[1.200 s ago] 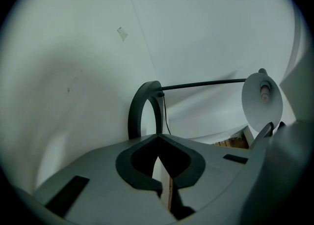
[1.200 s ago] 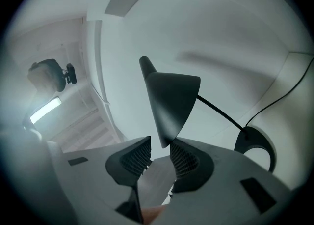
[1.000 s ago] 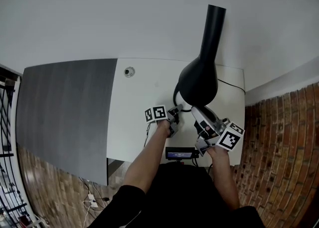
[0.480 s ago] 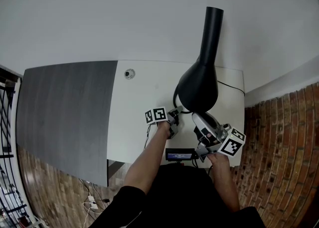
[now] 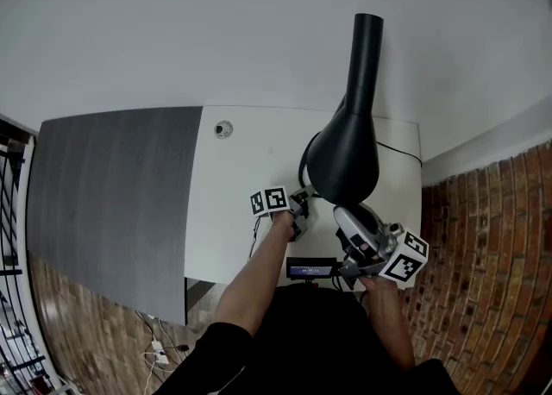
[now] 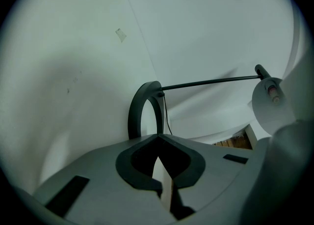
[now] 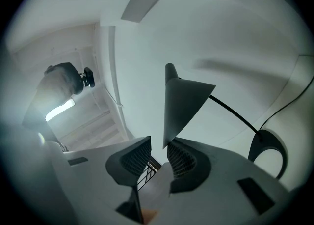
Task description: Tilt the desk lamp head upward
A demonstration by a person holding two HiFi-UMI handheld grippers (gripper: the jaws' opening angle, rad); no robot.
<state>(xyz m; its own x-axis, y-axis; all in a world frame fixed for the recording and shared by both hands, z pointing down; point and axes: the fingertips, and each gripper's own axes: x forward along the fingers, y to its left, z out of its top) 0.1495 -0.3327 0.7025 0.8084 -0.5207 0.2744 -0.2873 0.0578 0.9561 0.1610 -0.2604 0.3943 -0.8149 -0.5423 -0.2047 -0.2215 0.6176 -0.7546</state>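
- Looks like an office or study corner.
- A white desk [image 5: 233, 178] with a round cable hole [image 5: 223, 128] stands against a plain white wall [image 5: 172, 22].
- A black desk lamp [image 5: 345, 156] stands on it.
- Loose cables [image 5: 159, 350] lie on the brick floor [image 5: 483, 255].

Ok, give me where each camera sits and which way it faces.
Head view: on the head, steeply down at desk and lamp head; both forearms show.
Left gripper view: on the left tool, along its shut jaws to the base ring.
Right gripper view: on the right tool, past open jaws at the lamp head.
Both gripper views share the base ring.
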